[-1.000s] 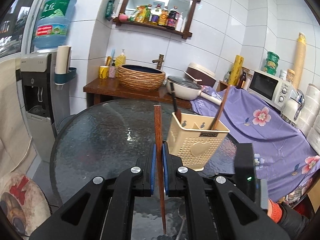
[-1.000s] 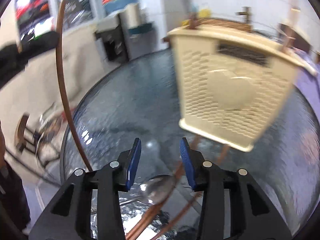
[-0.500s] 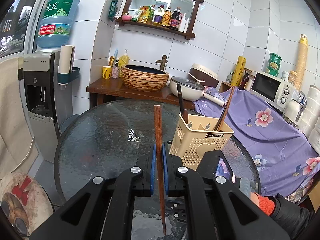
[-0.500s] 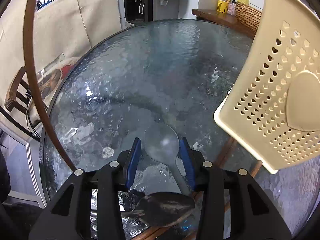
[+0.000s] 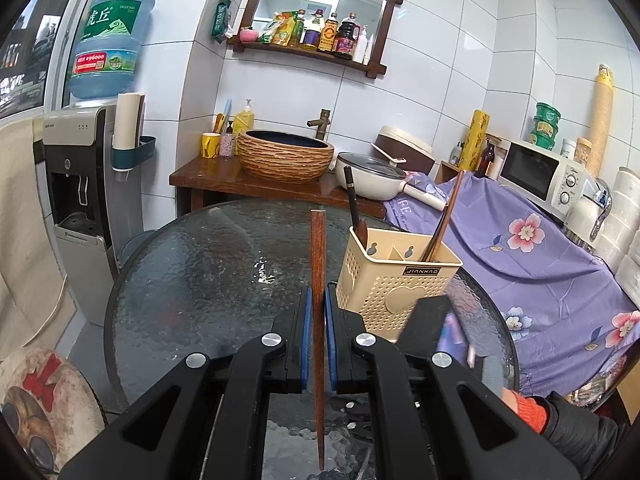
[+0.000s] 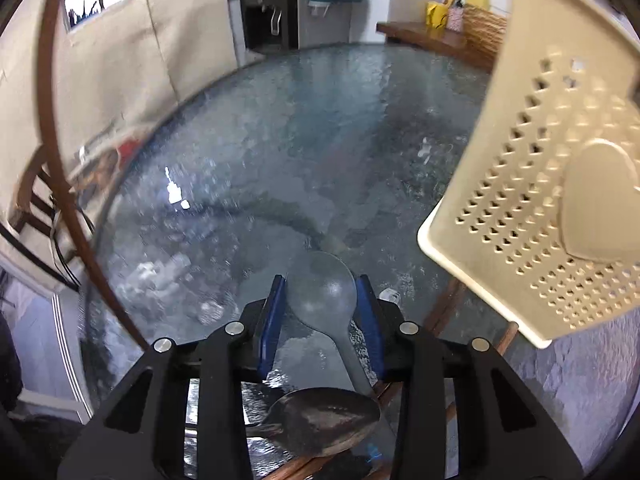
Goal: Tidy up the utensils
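The left claw (image 5: 316, 312) grips a chopstick (image 5: 318, 264) upright; bare desk (image 5: 208, 272) lies toward ten o'clock. Only the right view shows the right claw (image 6: 320, 300) wide around a grey spoon (image 6: 324, 292), caddy (image 6: 560, 184) at two o'clock.

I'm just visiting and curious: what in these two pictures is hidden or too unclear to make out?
- Left wrist view: the lower ends of the utensils in the cream caddy, hidden by its walls.
- Left wrist view: the right hand-held gripper, blurred, fingers hidden behind the left hand-held gripper.
- Right wrist view: the grey spoon handle's end, covered by a metal spoon.
- Right wrist view: the caddy top, cut off by the edge.
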The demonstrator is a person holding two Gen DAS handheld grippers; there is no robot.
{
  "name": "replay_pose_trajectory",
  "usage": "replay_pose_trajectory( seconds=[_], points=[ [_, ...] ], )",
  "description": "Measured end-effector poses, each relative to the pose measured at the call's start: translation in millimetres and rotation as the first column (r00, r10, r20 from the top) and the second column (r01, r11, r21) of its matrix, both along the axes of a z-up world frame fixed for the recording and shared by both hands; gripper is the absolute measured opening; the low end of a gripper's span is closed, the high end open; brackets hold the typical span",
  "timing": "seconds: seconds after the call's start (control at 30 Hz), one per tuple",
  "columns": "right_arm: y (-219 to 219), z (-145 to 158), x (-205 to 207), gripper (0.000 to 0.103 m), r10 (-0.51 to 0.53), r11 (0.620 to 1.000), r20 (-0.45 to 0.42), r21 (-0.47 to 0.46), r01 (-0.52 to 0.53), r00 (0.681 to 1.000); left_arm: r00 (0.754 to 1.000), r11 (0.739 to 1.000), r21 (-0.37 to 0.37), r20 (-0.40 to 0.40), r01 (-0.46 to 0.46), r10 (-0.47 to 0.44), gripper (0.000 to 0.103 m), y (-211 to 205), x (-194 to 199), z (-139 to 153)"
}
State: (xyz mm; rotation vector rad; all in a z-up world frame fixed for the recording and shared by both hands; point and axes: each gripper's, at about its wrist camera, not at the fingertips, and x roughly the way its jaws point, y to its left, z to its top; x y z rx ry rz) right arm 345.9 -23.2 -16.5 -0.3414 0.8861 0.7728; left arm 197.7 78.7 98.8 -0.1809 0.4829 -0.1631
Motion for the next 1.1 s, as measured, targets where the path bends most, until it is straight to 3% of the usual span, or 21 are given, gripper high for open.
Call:
replay_pose_trajectory(
  seconds=[0.3,0.37,0.47,0.67,0.87,1.1],
  points=[
    [-59,61,-20,0.037,-0.144,0.962,0.077,0.245,0.121,0.987,1.0,1.0,0.002,0.01,0.024,-0.024,0.007,-13,1,2],
    [-73,72,-21,0.037,-0.169,0.94,0.06,0.311,0.143,0.984,0.999,1.0,0.003,0.013,0.03,-0.03,0.007,-16,0,3],
    [-103,88,-21,0.037,-0.193,0.876,0.007,0.452,0.169,0.981,0.999,0.999,0.009,0.019,0.038,-0.038,0.007,-21,-1,5],
    [-114,100,-31,0.037,-0.214,0.859,0.037,0.483,0.17,0.976,0.999,0.999,0.018,0.027,0.046,-0.046,0.006,-28,-1,7],
    [-123,94,-40,0.037,-0.211,0.838,0.006,0.515,0.177,0.977,0.998,0.999,0.023,0.027,0.047,-0.048,0.006,-30,-2,7],
    [-118,81,-40,0.037,-0.235,0.845,0.021,0.498,0.193,0.972,0.998,0.998,0.027,0.026,0.053,-0.053,0.006,-33,-2,7]
  ],
)
